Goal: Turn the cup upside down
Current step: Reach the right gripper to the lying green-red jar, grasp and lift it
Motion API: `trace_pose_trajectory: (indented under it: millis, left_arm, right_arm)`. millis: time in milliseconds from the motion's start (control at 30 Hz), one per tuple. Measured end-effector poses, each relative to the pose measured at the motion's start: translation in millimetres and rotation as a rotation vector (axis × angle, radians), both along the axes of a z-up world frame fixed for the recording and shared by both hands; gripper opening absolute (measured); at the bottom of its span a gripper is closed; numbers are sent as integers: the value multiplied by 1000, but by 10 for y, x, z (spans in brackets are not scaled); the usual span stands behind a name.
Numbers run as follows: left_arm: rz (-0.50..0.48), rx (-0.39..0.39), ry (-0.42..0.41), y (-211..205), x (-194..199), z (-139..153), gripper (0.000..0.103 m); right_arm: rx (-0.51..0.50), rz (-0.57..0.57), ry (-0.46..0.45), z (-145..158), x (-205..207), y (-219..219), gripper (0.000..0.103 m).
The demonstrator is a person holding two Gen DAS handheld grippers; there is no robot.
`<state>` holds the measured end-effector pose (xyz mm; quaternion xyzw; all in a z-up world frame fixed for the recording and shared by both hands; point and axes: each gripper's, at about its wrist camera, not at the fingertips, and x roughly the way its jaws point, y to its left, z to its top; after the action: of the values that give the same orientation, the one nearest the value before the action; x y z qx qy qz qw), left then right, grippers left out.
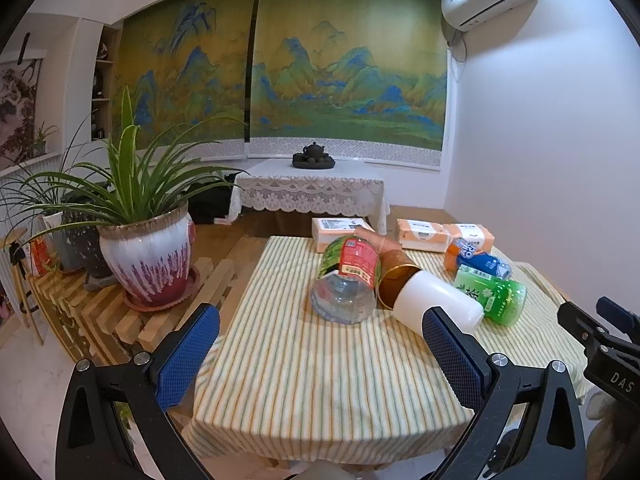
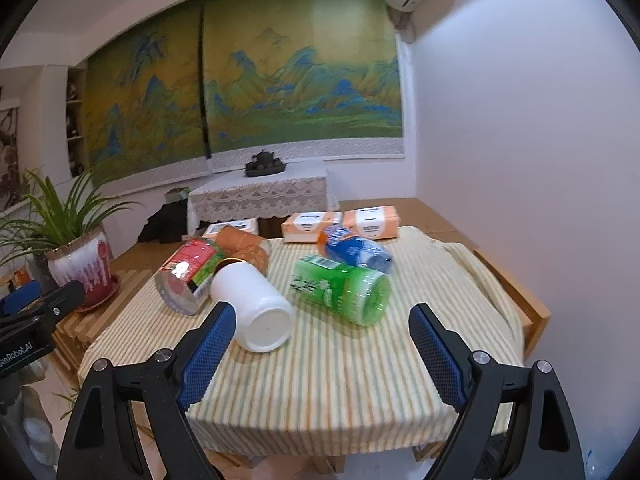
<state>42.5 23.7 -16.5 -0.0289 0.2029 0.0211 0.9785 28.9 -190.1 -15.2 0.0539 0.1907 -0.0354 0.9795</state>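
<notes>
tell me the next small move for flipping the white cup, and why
Probably ease the right claw forward so its open jaws straddle the white cup. The cup lies on its side on the striped tablecloth, base toward the camera, just ahead of the left finger. Both claws are open and hold nothing.

Lay on its side on the striped tablecloth: a white, smooth plastic cylindrical cup [image 1: 436, 300] [image 2: 256, 310], flat base toward the cameras, mouth pointing away against a copper-coloured tube.
</notes>
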Motion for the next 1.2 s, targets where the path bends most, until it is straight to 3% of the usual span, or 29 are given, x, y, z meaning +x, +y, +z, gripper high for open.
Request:
trace_pose_trajectory:
  millis: [300, 800, 1200]
  left_arm:
    - [26, -12, 22, 216, 102, -30, 103]
    - [79, -29, 50, 614, 57, -165, 103]
    - [54, 3, 188, 757, 79, -484, 103]
  right_arm:
    - [41, 113, 78, 97, 577, 184, 89]
    - [162, 280, 333, 211, 1923, 703, 89]
    - [194, 298, 582, 37, 2693, 1124, 89]
